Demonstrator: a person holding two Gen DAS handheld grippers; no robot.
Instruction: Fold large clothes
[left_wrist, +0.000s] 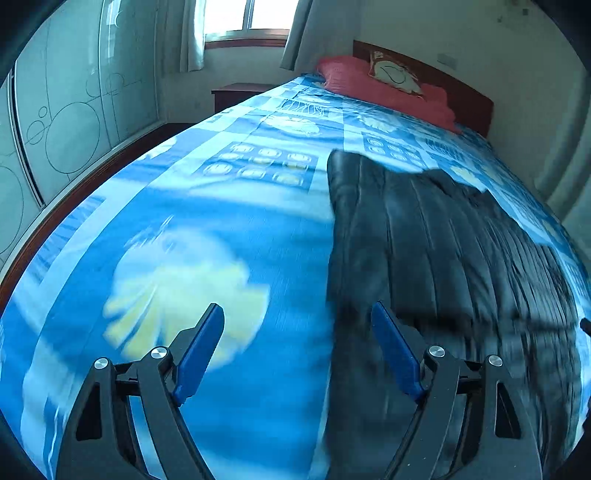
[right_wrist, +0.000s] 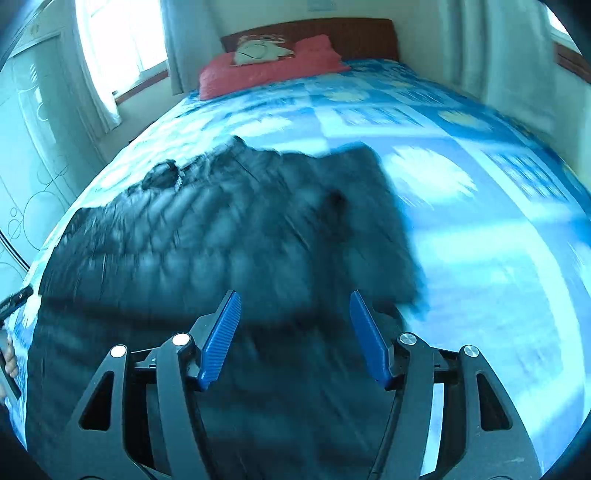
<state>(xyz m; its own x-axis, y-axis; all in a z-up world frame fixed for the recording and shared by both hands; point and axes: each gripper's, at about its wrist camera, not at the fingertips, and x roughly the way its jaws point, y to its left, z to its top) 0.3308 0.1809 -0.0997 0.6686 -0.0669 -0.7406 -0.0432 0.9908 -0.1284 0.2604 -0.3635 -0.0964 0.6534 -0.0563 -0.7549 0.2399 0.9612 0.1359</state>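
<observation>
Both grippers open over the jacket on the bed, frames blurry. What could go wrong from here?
1. The black quilted jacket is puffy; the right gripper, open above it, may pinch only the top layer.
2. The left gripper straddles the jacket's edge and blue bedsheet; it may grab the sheet too.

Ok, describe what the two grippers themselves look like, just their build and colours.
Both look alike. The left gripper has a black frame of curved, cut-out struts joined by round silver bolts, and two flat blue fingers. The right gripper has the same black struts and silver bolts; its blue fingers show a fine ribbed texture. No cables, markings or sleeves show.
</observation>
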